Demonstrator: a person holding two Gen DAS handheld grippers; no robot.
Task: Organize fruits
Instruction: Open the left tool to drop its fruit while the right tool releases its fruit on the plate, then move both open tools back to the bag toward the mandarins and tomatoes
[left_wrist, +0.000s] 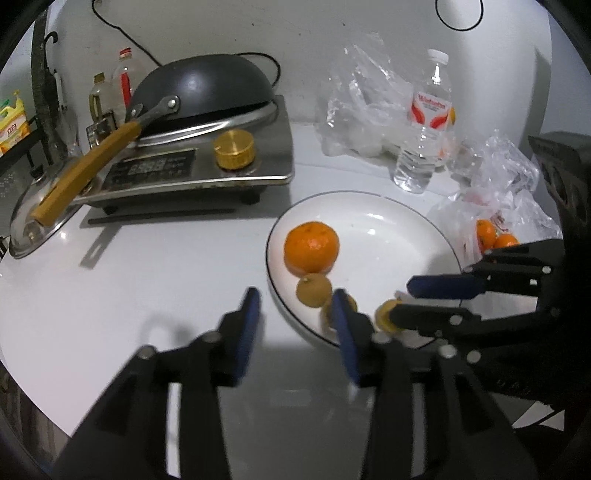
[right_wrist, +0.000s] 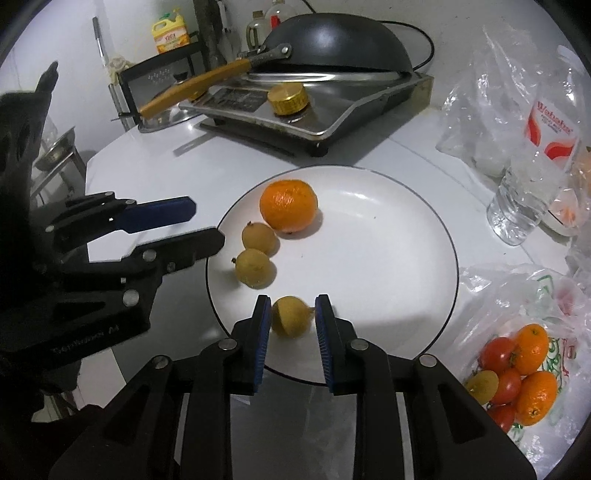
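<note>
A white plate (right_wrist: 388, 236) holds an orange mandarin (right_wrist: 288, 205) and two small tan-yellow fruits (right_wrist: 259, 237) (right_wrist: 254, 267). My right gripper (right_wrist: 291, 317) hovers over the plate's near rim with a third small yellow fruit (right_wrist: 290, 316) between its blue pads; the pads look slightly apart from it. In the left wrist view the plate (left_wrist: 388, 229) holds the mandarin (left_wrist: 311, 246), and the right gripper (left_wrist: 402, 302) comes in from the right. My left gripper (left_wrist: 295, 314) is open and empty at the plate's left rim.
A clear bag (right_wrist: 517, 362) with mandarins and tomatoes lies right of the plate. A water bottle (left_wrist: 424, 122) and crumpled bags (left_wrist: 365, 107) stand behind. A cooker with a black wok (left_wrist: 203, 92) and gold knob (left_wrist: 234, 147) is at back left.
</note>
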